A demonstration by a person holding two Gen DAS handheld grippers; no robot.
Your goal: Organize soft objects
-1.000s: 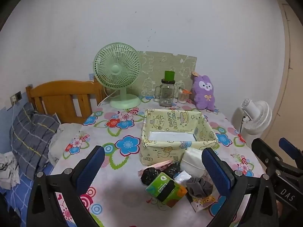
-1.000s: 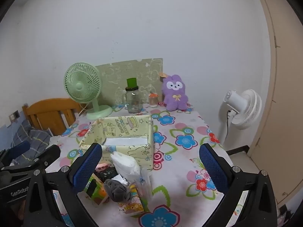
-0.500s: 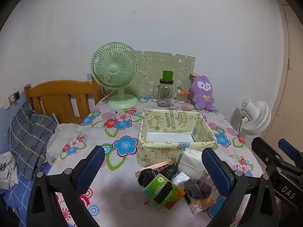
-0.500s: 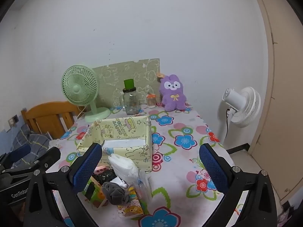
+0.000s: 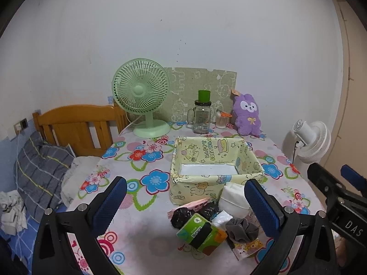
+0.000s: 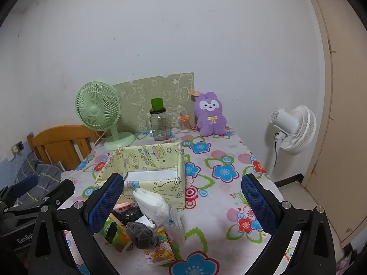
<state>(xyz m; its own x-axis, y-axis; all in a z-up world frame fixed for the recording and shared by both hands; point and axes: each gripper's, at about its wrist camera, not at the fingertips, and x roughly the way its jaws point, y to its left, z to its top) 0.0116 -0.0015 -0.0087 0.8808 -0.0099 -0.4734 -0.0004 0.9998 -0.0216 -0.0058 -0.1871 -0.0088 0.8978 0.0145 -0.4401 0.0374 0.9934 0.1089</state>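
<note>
Left gripper [image 5: 184,202] held above the near edge of the table [image 5: 137,226], fingers [image 5: 110,200] spread wide, gripping nothing. Right gripper [image 6: 182,202] alike, fingers [image 6: 258,202] wide apart and empty.

Between the left fingers, just in front of the yellow box [image 5: 213,160]: a heap of soft things lying on the table, clear of both pads. Nearest in the heap, a green tissue pack [image 5: 200,233], touching a grey scrunchie [image 5: 242,228] at its right, over a cartoon-print packet [image 5: 246,248]. Closer to the box, black crumpled items [image 5: 183,214], a pink piece [image 5: 193,204], and a white folded cloth [image 5: 232,198] leaning against the box's front wall.

Box open-topped, only a white floor showing inside.

Behind the box: green fan [image 5: 141,96], glass jar [image 5: 201,119], purple plush [image 5: 247,114], at the wall.
</note>
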